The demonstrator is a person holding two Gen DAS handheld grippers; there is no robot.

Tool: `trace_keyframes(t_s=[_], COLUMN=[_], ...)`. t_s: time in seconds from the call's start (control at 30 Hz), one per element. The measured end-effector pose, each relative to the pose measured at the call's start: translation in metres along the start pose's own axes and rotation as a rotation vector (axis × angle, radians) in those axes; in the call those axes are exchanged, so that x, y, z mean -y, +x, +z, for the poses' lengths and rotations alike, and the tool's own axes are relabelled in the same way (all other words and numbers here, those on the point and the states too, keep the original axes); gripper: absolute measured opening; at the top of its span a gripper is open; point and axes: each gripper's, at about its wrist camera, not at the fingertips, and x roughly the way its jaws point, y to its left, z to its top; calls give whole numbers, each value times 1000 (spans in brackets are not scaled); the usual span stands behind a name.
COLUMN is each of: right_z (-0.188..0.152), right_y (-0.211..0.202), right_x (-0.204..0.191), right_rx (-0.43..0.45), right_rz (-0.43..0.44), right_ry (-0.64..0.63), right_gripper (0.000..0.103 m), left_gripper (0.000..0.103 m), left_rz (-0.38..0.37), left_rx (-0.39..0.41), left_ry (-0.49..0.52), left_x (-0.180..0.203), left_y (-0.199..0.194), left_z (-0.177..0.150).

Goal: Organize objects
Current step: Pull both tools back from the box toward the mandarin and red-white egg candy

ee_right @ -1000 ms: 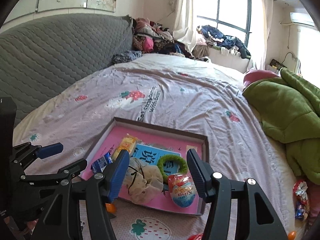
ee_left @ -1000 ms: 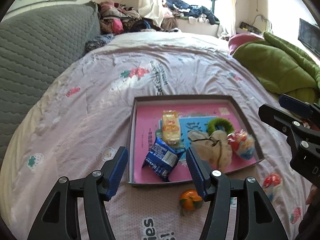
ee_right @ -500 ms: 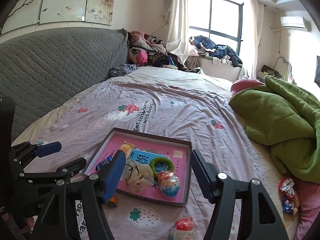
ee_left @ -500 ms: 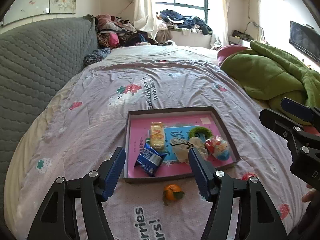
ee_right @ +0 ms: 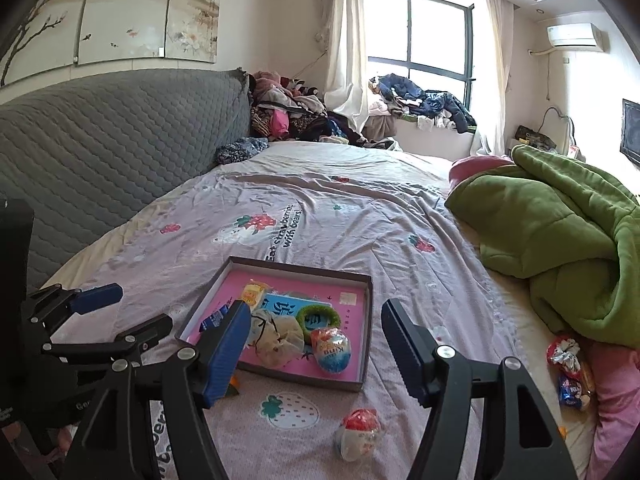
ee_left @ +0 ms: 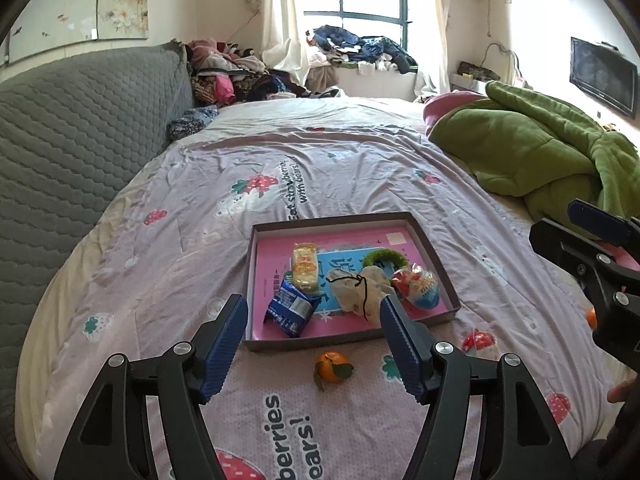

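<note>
- Bedroom setting: a bedspread (ee_left: 208, 248) printed with strawberries serves as the work surface, with a grey quilted headboard (ee_left: 80, 152) at one side and a green blanket (ee_left: 532, 152) at the other.
- Left gripper (ee_left: 312, 344): jaws opening, nothing between the blue pads, which are released and hang above the bedspread just short of the tray.
- Right gripper (ee_right: 312, 350): jaws spread wide and empty, likewise clear of every object.
- Nearest loose items: a tangerine (ee_left: 333, 361) just outside the near wall of the tray, and a wrapped egg (ee_right: 359, 432) on the bedspread a little further out — both apparently still to be collected.
- Tray (ee_left: 344, 220): shallow, pink-floored, already holding a blue packet (ee_left: 291, 310), a yellow snack (ee_left: 305, 266), a cloth pouch (ee_left: 358, 290), a green ring (ee_left: 385, 258) and a large wrapped egg (ee_left: 418, 289).
- Suggested technique: bring the left pads down either side of the tangerine, squarely across its widest part, and close gently — round fruit will roll on soft bedding.
- Further out: small wrapped sweets (ee_right: 568, 372) lie beside the blanket, well apart from the tray, best left to the right hand.
</note>
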Motion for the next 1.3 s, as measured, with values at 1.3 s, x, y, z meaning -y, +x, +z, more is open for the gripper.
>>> trace_keyframes(t_s=[1.3], right_z=[-114], right_y=[12], right_x=[30], right_rx=[-151], right_rz=[-36], right_ry=[110], right_gripper=[68], left_gripper=[70], left_rz=[-23], left_rx=[-101], left_ry=[0], left_x=[12], left_y=[24], left_z=[-74])
